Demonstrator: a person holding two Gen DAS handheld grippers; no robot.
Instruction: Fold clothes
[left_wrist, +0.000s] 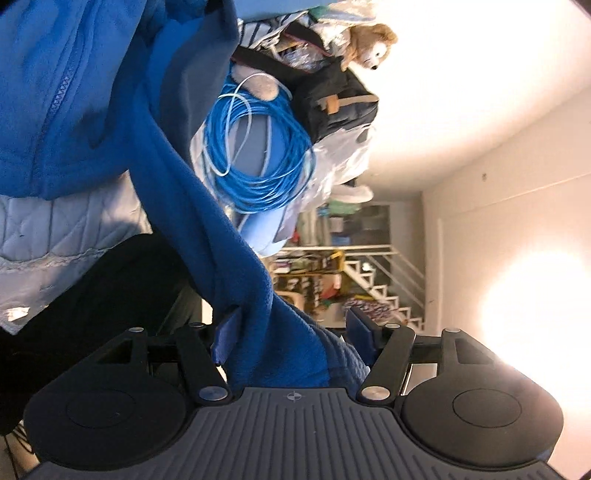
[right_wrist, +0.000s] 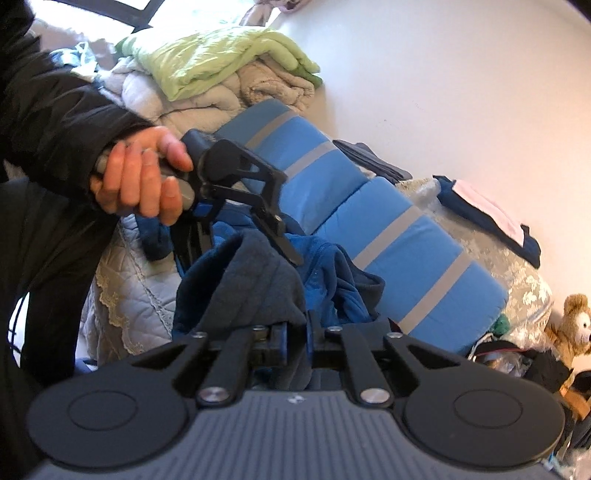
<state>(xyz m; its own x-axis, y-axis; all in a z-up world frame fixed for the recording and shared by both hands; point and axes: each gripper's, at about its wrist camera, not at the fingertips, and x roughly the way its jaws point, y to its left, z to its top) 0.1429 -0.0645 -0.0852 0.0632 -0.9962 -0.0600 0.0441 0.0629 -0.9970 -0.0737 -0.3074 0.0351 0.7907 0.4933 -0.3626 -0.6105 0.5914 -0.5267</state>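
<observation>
A blue fleece jacket (left_wrist: 110, 92) with a zipper hangs across the left wrist view and drapes down between my left gripper's (left_wrist: 291, 332) fingers, which stand wide apart around the cloth without pinching it. In the right wrist view my right gripper (right_wrist: 297, 332) is shut on a fold of the same blue fleece jacket (right_wrist: 258, 273), its grey lining showing. My left gripper (right_wrist: 243, 206) shows there too, held in a hand just above the bunched fleece, its fingers spread over it.
A quilted grey bedspread (right_wrist: 122, 280) lies under the jacket. A blue striped mat (right_wrist: 388, 229), piled blankets (right_wrist: 221, 66), a coil of blue cable (left_wrist: 255, 155), a dark bag (left_wrist: 332, 99) and a teddy bear (right_wrist: 576, 325) crowd the bed by the white wall.
</observation>
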